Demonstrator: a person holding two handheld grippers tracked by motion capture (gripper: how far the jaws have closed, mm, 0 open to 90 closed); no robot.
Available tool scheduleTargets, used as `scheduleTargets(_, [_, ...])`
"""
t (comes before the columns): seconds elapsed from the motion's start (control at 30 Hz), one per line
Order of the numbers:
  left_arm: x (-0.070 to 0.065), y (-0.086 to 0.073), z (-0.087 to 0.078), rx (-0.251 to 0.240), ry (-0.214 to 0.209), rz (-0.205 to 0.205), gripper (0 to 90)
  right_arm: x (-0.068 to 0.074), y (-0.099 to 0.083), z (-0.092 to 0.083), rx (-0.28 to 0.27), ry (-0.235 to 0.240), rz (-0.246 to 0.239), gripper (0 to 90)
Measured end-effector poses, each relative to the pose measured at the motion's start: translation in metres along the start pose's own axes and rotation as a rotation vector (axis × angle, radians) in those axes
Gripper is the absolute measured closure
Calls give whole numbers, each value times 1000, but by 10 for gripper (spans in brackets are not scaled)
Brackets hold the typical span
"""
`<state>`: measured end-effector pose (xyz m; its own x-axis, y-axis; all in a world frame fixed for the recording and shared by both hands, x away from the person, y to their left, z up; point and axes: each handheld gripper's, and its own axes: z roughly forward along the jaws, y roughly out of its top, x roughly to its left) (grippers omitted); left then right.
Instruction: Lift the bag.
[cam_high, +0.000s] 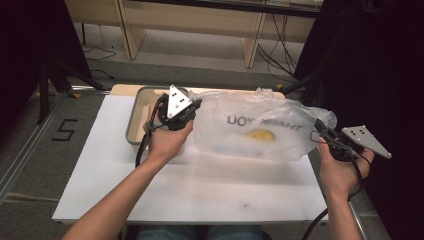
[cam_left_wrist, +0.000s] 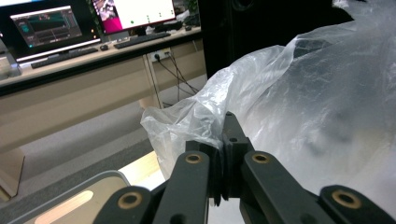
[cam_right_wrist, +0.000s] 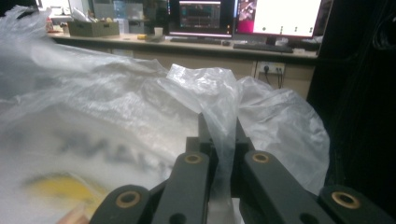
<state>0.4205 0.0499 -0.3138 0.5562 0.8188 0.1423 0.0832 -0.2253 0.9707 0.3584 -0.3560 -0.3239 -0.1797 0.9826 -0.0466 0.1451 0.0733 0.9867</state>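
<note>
High view: we see a translucent plastic bag (cam_high: 260, 131) stretched between our two grippers above a white table (cam_high: 200, 185). Our left gripper (cam_high: 192, 111) is clenched on the bag's left edge, over the near right corner of a grey tray (cam_high: 134, 116) that sits at the table's far left; our right gripper (cam_high: 320, 128) is clenched on the bag's right edge, at the table's right border. Dark lettering shows through the film in mirror image: we can make out "UOY" at the left and, less surely, "THANK" reversed beside it, so the print faces away from us. A yellow thing (cam_high: 262, 135) lies inside the bag, below the lettering; we cannot tell what it is. On the grey floor at the left, black tape forms the figure "5" (cam_high: 65, 130). In the left gripper view, the jaws meet with a gathered fold of the film pinched between them. In the right gripper view, a twisted strip of film runs down between the closed jaws, and the blurred dark letters and the yellow patch appear at the lower left. Lit monitors (cam_right_wrist: 247, 17) stand on a desk beyond; their writing is too small for us to read.
</note>
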Motion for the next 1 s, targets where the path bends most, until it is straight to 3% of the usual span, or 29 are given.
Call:
scheduleTargets(0.53, [12,-20,46,120,38,-32,895,-5,-31,36,97,-12,32,900])
scheduleTargets(1.0, [14,-39,68,219,25,-43,894,-9,-48,54,173,-12,60,900])
